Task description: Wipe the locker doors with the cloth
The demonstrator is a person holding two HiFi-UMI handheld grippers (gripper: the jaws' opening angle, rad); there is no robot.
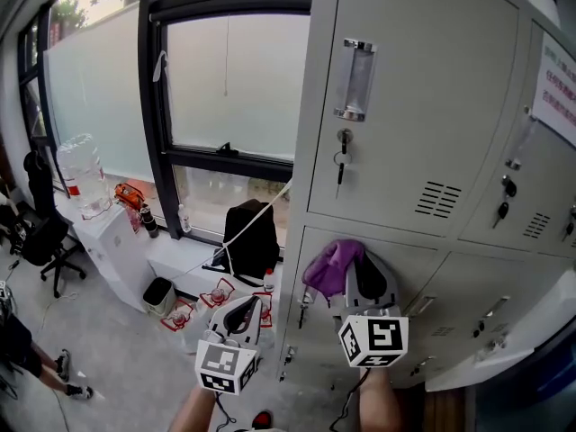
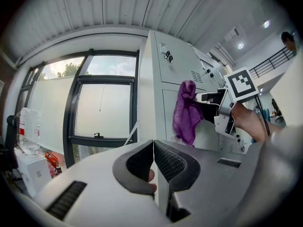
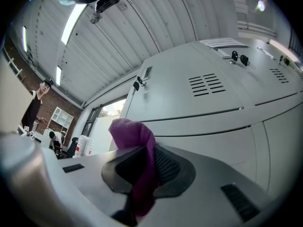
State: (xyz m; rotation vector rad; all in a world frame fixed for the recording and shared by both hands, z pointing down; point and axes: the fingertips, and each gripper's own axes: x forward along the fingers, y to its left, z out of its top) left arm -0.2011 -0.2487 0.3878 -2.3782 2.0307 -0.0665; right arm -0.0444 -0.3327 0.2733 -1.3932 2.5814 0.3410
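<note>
- The jug (image 1: pixel 83 174), the window (image 1: pixel 229 79) and the backpack (image 1: pixel 252 232) on the sill are well left of the lockers and out of the way.
- The left gripper (image 1: pixel 241 306) hangs low beside the locker with its jaws together on nothing, probably idle and kept clear of the wiping.
- The right gripper (image 1: pixel 360 282) is clamped on the purple cloth (image 1: pixel 331 264), which is bunched ahead of the jaws so that fabric meets the lower door (image 1: pixel 409 268) first. Whether it is touching yet is unclear.
- The keys (image 1: pixel 340 165) and handle (image 1: pixel 355 79) on the upper door (image 1: pixel 414 88) could snag the cloth.
</note>
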